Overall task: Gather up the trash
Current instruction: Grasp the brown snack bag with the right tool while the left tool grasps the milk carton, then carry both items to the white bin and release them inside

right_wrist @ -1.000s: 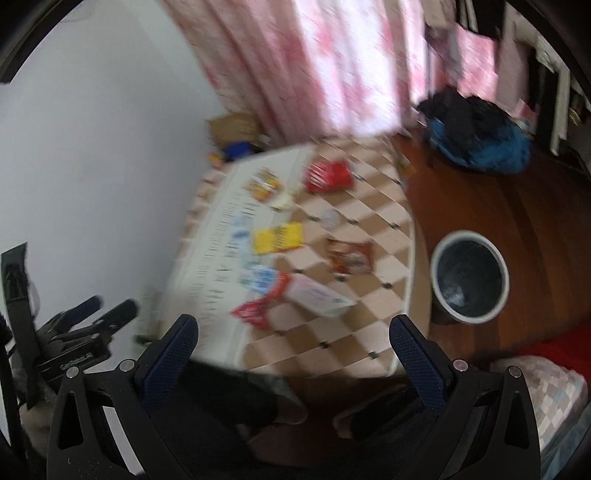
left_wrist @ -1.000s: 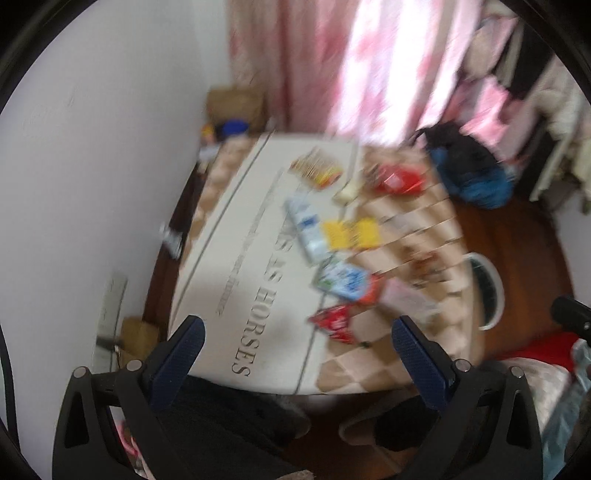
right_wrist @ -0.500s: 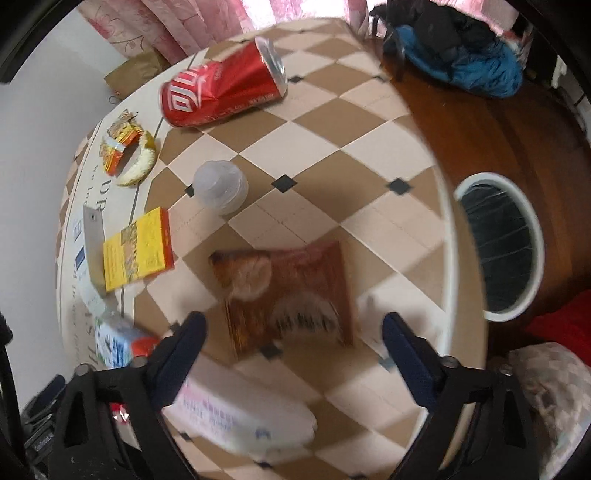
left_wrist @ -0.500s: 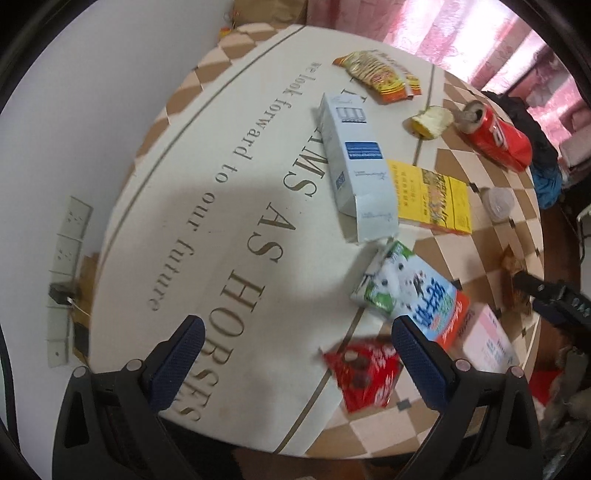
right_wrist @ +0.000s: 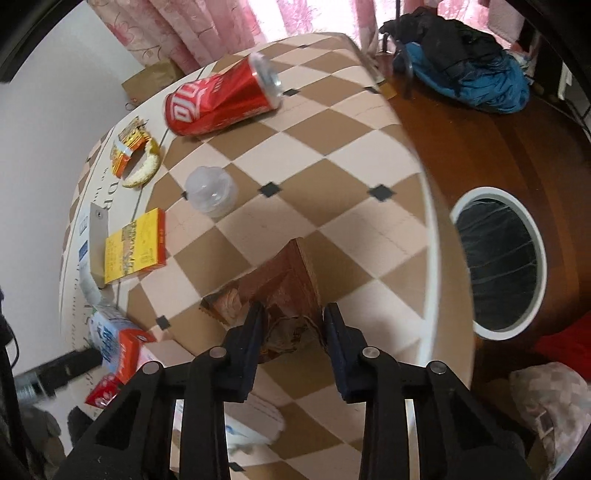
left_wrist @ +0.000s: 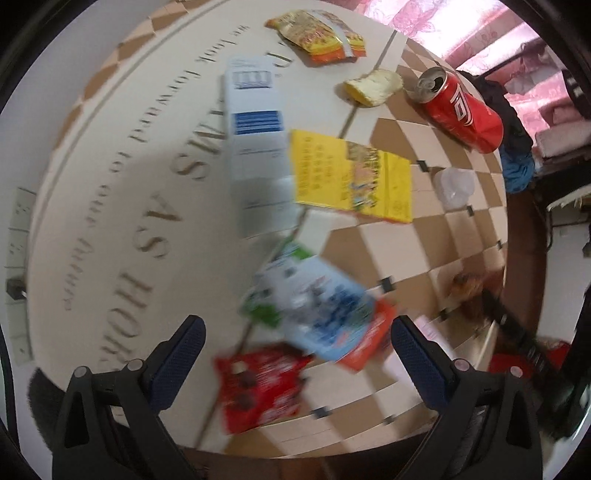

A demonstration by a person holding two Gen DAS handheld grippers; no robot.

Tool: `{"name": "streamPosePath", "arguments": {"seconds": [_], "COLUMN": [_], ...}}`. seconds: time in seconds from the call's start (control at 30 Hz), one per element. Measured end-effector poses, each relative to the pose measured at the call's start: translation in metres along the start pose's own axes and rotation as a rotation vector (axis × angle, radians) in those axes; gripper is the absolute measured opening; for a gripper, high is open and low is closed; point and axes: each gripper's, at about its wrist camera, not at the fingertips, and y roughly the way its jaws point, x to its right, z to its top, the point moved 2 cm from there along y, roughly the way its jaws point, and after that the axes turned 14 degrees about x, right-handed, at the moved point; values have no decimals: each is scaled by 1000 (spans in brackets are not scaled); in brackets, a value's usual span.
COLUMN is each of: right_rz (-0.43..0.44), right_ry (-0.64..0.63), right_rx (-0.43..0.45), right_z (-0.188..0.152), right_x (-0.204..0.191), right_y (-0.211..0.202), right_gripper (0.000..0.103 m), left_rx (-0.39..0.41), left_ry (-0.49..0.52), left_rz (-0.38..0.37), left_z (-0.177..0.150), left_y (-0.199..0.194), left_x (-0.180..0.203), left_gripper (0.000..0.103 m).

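Observation:
My right gripper [right_wrist: 293,325] is shut on a brown snack bag [right_wrist: 280,288], which is crumpled up between the jaws on the checkered table [right_wrist: 332,155]. A white-rimmed bin [right_wrist: 498,258] with a black liner stands on the floor to the right. My left gripper [left_wrist: 297,347] is open above a red snack packet [left_wrist: 262,384] and a blue-white carton [left_wrist: 314,306]. A red can [left_wrist: 461,110], a yellow box [left_wrist: 351,177], a white-blue carton [left_wrist: 258,147], an orange wrapper [left_wrist: 317,35], a peel [left_wrist: 373,86] and a clear cup [left_wrist: 452,186] lie further off.
A blue and black bundle of clothes [right_wrist: 461,62] lies on the wooden floor behind the bin. Pink curtains [right_wrist: 207,26] hang at the back. A white wall with sockets [left_wrist: 16,221] is at the left of the table. A cardboard box [right_wrist: 155,75] sits beyond the table.
Both grippers dropped from a high view to just over the table. My right gripper closed on the brown snack bag and bunched it up. My left gripper moved closer to the red packet.

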Motion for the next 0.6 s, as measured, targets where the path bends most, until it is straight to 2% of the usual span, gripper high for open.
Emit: {"name": "streamPosePath", "arguments": {"seconds": [0.1, 0.13, 0.17, 0.2, 0.23, 0.27, 0.37, 0.6], "right_rz": [-7, -7, -6, -8, -9, -7, -9, -2], "right_ry": [25, 36, 50, 58, 64, 71, 72, 73], "right_rx": [3, 3, 3, 4, 5, 6, 12, 30], "right_z": [-3, -4, -5, -6, -7, -7, -9, -14], "right_x": [13, 17, 21, 23, 25, 27, 25, 19], "right_y": [-5, -6, -7, -7, -8, -9, -9, -15], "right_gripper": [34, 34, 34, 34, 34, 34, 34, 34], "left_rx": [-50, -62, -70, -73, -57, -43, -15, 75], "left_ry": [-53, -70, -85, -99, -99, -89, -68, 127], "left_rz": [-6, -2, -2, 12, 28, 51, 66, 156], "left_z": [4, 5, 5, 6, 8, 9, 11, 6], "left_y": [18, 23, 28, 31, 30, 28, 26, 11], "left_x": [7, 8, 9, 10, 9, 10, 14, 20], "left_gripper": [98, 87, 82, 82, 70, 65, 61, 59]}}
